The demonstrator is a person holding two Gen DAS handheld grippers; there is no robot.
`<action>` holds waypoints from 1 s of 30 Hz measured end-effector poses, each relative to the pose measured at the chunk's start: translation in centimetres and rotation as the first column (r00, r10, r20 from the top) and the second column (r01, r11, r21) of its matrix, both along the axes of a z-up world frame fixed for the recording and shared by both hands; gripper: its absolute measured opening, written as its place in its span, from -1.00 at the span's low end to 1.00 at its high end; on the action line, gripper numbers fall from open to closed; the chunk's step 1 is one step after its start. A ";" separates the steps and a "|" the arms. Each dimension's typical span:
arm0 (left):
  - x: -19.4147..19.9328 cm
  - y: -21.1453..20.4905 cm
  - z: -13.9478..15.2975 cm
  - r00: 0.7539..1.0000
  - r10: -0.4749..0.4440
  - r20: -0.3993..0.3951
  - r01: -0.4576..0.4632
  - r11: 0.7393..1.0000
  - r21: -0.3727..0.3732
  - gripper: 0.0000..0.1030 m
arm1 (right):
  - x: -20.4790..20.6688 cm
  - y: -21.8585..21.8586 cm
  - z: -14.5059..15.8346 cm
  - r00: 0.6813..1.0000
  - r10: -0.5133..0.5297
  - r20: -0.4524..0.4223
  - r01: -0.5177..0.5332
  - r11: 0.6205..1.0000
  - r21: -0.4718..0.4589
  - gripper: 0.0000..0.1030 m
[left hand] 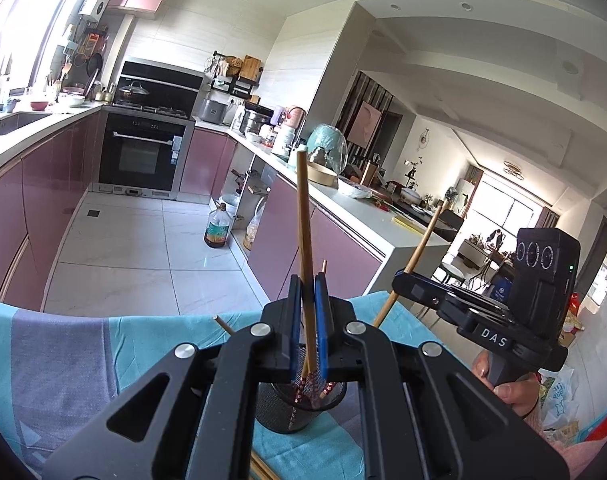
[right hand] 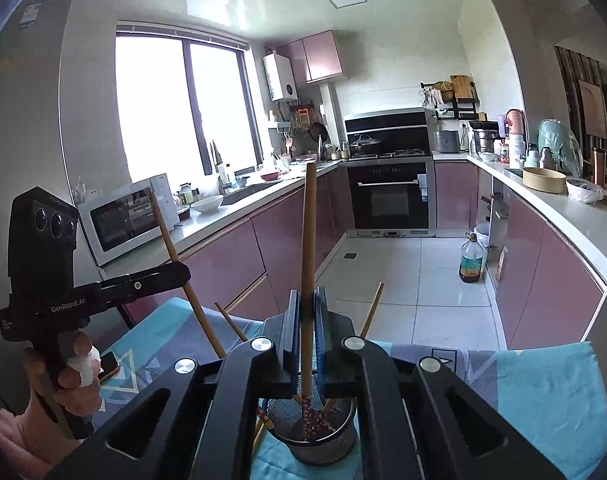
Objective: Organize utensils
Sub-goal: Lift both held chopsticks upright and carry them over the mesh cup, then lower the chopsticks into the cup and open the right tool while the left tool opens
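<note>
Bamboo, pale and straight: the left gripper (left hand: pixel 307 280) has its blue pads pinched on one chopstick (left hand: pixel 303 216), which stands nearly upright between them, its patterned red end down inside a black mesh cup (left hand: pixel 279 412). The right gripper (right hand: pixel 307 296) is likewise pressed onto a second chopstick (right hand: pixel 308 232), also upright, with its decorated end dipping into the same cup (right hand: pixel 323 448). In each wrist view the gripper's own black body covers most of the cup, so only part of the rim and mesh wall shows, and how far either held stick reaches toward the bottom cannot be made out.

More chopsticks lean in the cup; their patterned ends (right hand: pixel 317 424) cluster low in the mesh, and one thin stick (right hand: pixel 371 310) angles out to the right behind the right gripper. How many there are is hard to tell. Another stick end (left hand: pixel 223 324) pokes up left of the left gripper, its lower part hidden. At the bottom edge of the left wrist view, a couple of stick ends (left hand: pixel 259 468) lie on the cloth beside the cup, cut off by the frame.

The cup stands on a teal and grey patterned tablecloth (left hand: pixel 63 360). Each view catches the other gripper from the side, where its pads are not visible. Behind lies a kitchen with pink cabinets (right hand: pixel 231 256) and a black oven (right hand: pixel 391 196).
</note>
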State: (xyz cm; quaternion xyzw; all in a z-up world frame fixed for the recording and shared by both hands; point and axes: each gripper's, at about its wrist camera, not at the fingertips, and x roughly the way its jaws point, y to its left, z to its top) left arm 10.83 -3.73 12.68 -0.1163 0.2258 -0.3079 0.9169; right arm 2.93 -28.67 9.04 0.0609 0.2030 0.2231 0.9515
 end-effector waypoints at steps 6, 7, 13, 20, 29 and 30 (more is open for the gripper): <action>0.4 -0.5 -1.0 0.998 -0.010 -0.059 0.012 0.999 0.046 -0.86 | 1.1 0.5 -1.8 0.998 0.009 -0.068 -0.011 1.000 -0.027 -0.89; 0.3 -0.6 -1.3 0.998 -0.014 -0.069 0.017 0.999 0.052 -0.86 | 1.3 0.6 -2.1 0.996 0.010 -0.083 -0.012 0.999 -0.030 -0.89; 0.5 -1.3 -2.6 0.991 -0.045 -0.129 0.058 0.993 0.098 -0.86 | 2.0 0.8 -3.9 0.986 0.011 -0.164 -0.019 0.999 -0.048 -0.89; 2.2 -2.1 -4.8 0.976 -0.045 -0.214 0.076 0.987 0.143 -0.86 | 3.6 0.8 -5.1 0.973 0.003 -0.233 -0.019 0.998 -0.066 -0.89; 4.5 -2.7 -7.2 0.968 -0.004 -0.252 0.057 0.978 0.203 -0.58 | 5.3 1.1 -6.6 0.963 -0.016 -0.269 -0.006 0.997 -0.079 -0.79; 4.7 -2.7 -7.2 0.968 -0.005 -0.252 0.058 0.977 0.203 -0.58 | 5.5 1.3 -6.8 0.962 -0.015 -0.274 -0.007 0.997 -0.080 -0.79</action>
